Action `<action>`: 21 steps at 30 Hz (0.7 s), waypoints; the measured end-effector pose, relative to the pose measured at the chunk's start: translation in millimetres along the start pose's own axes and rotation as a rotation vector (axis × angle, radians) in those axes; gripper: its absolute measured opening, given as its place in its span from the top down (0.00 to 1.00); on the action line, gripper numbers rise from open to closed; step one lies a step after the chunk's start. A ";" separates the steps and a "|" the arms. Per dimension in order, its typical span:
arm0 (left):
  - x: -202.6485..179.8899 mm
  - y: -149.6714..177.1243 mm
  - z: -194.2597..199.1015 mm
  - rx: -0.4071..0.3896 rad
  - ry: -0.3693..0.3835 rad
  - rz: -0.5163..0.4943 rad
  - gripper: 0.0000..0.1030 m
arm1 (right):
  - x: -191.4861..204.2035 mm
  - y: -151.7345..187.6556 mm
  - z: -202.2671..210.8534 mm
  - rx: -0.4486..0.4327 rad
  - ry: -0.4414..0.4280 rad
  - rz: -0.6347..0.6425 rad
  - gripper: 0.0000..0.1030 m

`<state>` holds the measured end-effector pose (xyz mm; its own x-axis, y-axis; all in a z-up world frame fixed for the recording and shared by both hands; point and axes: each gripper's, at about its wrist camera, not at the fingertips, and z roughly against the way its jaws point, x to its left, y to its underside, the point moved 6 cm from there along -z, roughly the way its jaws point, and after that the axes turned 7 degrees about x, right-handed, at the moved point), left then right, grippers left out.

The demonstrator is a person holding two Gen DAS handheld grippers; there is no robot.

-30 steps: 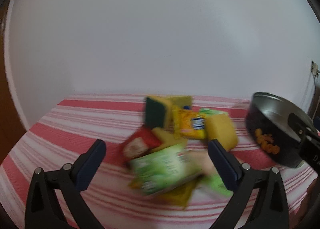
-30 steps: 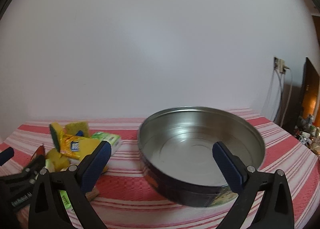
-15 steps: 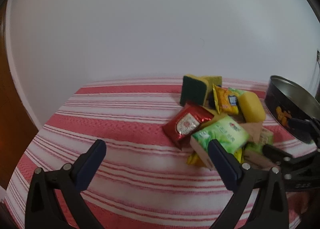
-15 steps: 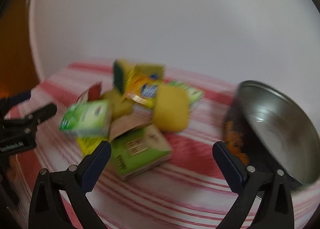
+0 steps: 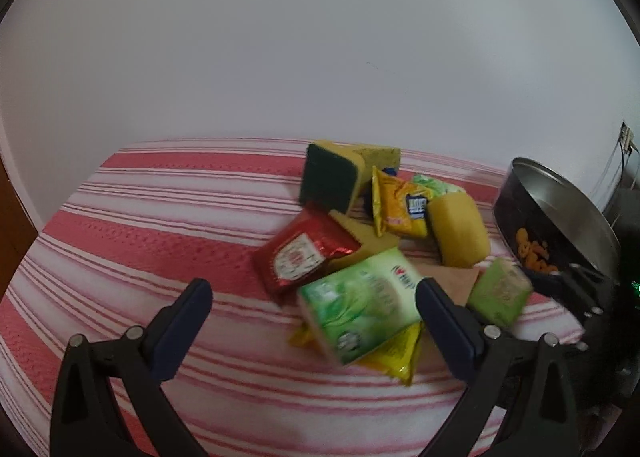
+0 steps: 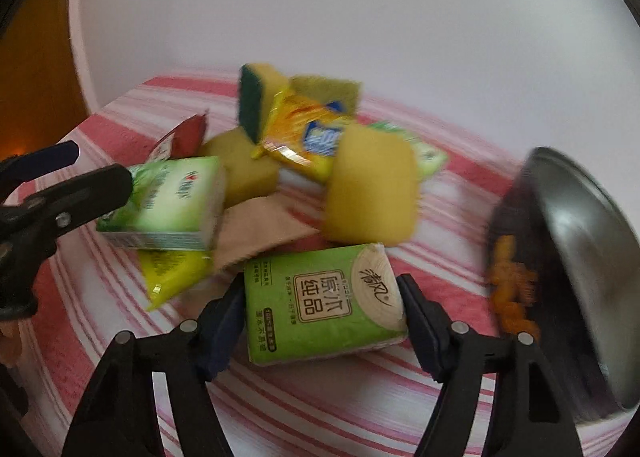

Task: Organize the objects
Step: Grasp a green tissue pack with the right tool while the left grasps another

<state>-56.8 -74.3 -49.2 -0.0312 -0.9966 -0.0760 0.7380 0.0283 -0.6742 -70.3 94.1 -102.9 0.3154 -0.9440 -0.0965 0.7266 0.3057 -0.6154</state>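
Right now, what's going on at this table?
A person is sorting a heap of sponges and packets on the striped tablecloth. The right tongs are closing around a green tissue pack, pads at its sides. The left tongs hang open before another tissue pack. The round tin stands beside the heap.

A home: striped tablecloth (image 5: 160, 233), kitchen sponges (image 5: 332, 177), tissue packs (image 6: 320, 309), biscuit tin (image 5: 560, 225).
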 end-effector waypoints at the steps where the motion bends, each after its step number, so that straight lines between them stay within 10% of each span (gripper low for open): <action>1: -3.5 -1.5 -3.4 0.009 0.003 0.008 0.00 | -10.4 -3.6 5.1 -0.028 0.005 -0.016 0.28; 9: -26.0 -3.1 -39.0 0.080 -0.030 0.002 0.20 | -64.5 -10.8 49.6 -0.201 0.050 -0.197 0.28; 21: -11.0 2.2 -7.8 -0.059 -0.023 -0.020 0.24 | -121.3 -8.3 101.0 -0.367 0.206 -0.334 0.28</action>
<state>-60.1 -62.7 -55.6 -0.0290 -0.9985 -0.0456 0.6961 0.0126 -0.7178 -53.0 218.6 -7.1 -0.0491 -0.9985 0.0222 0.4944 -0.0436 -0.8682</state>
